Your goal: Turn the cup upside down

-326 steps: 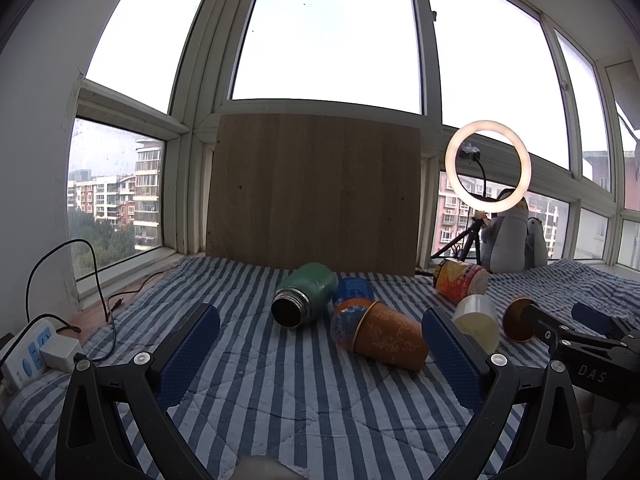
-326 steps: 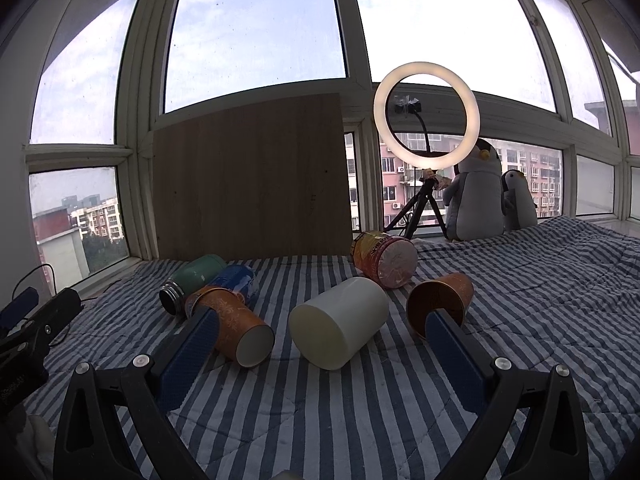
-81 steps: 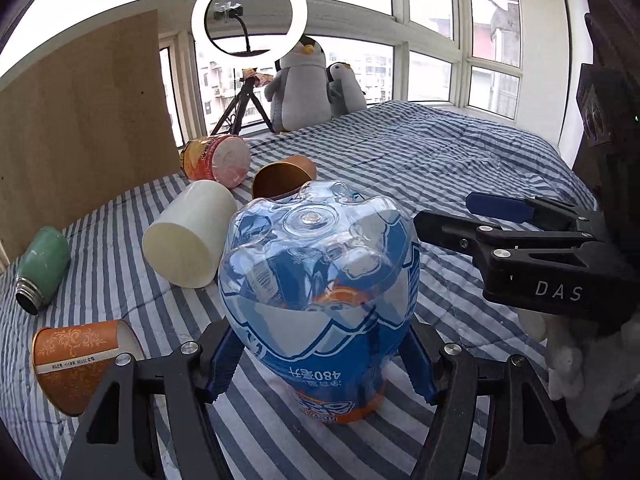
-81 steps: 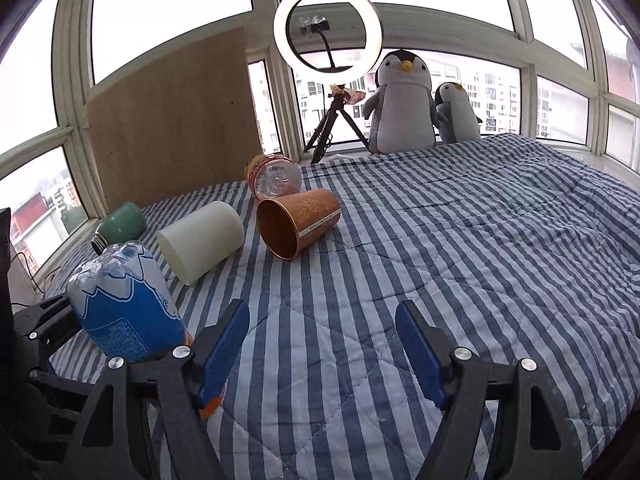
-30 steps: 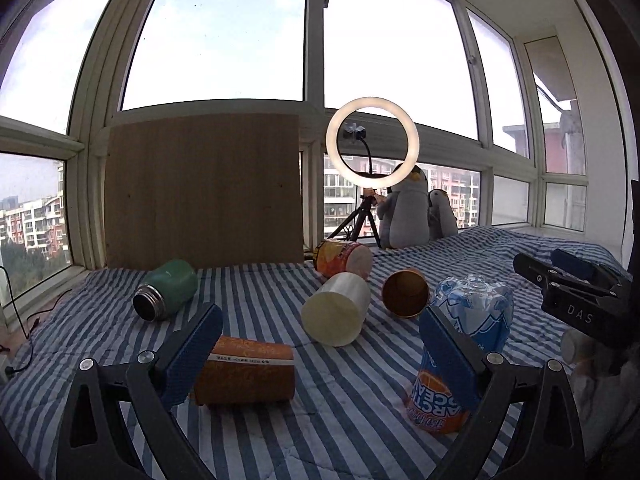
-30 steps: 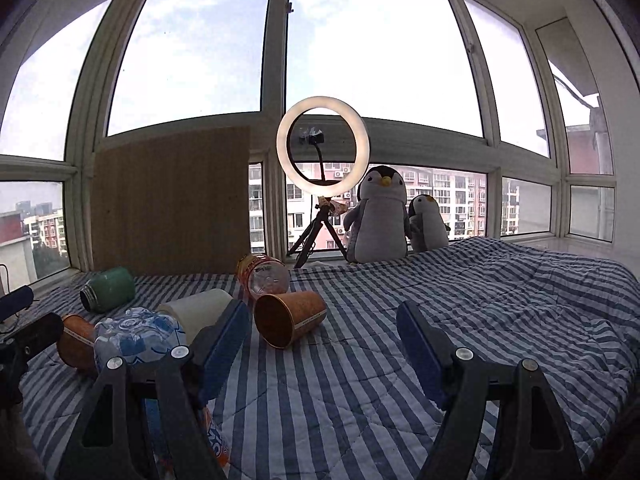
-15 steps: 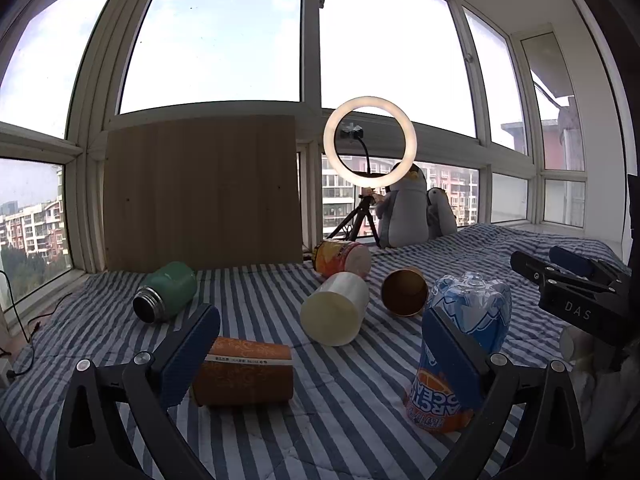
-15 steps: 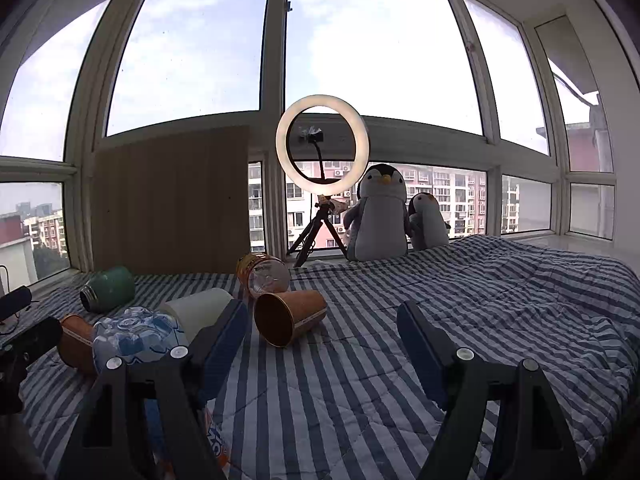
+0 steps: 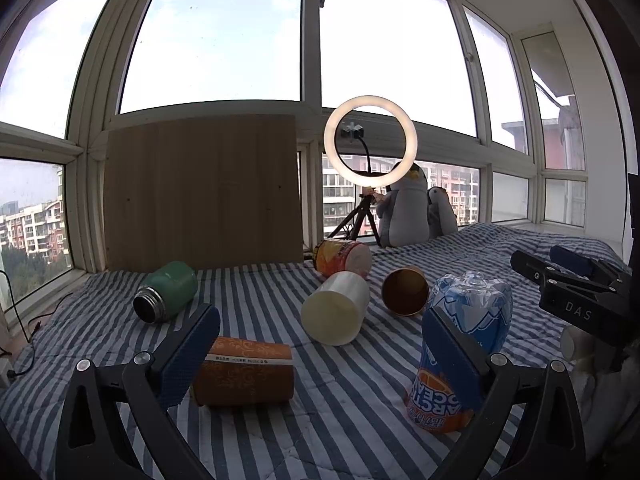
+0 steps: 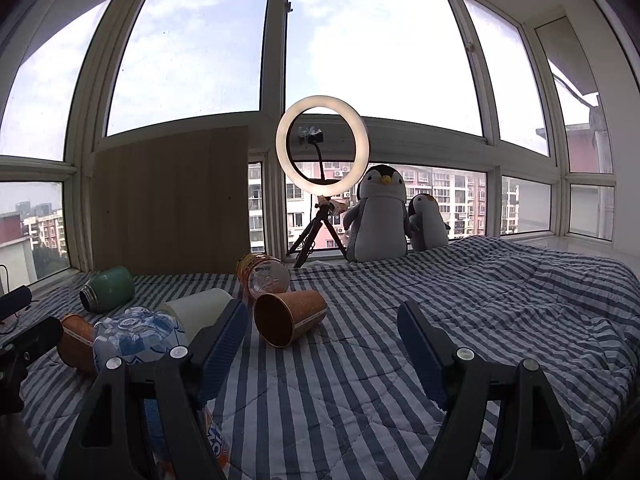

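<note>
- While both grippers hung over the striped quilt [image 9: 360, 420], we had the left gripper [image 9: 320, 356] spread wide with nothing between its pads, and the right gripper [image 10: 320, 344] likewise agape and empty.
- We had the blue plastic cup [image 9: 464, 344] standing mouth-down, base up, just beyond the left gripper's right finger and clear of it; from the right wrist view it sat low at the left behind that gripper's left finger. We judged this one flipped.
- We saw the orange paper cup [image 9: 244, 376] on its side just past the left gripper's left finger, apparently not touching it. It looked the nearest candidate for a grab across the wall.
- Further out, we had the white cup [image 9: 336, 308] and the copper cup [image 10: 290, 318] on their sides, mouths toward us, near each other; contact unclear.
- Behind those, we noted the orange-labelled clear cup [image 9: 342, 258] and the green flask [image 9: 166, 296], both lying down and well apart.
- We judged the soft quilt the risk: an inverted cup could tip on uneven folds.
- At the back: wooden board [image 9: 200, 192], ring light [image 10: 322, 146], two penguin toys [image 10: 378, 216] by the window.
</note>
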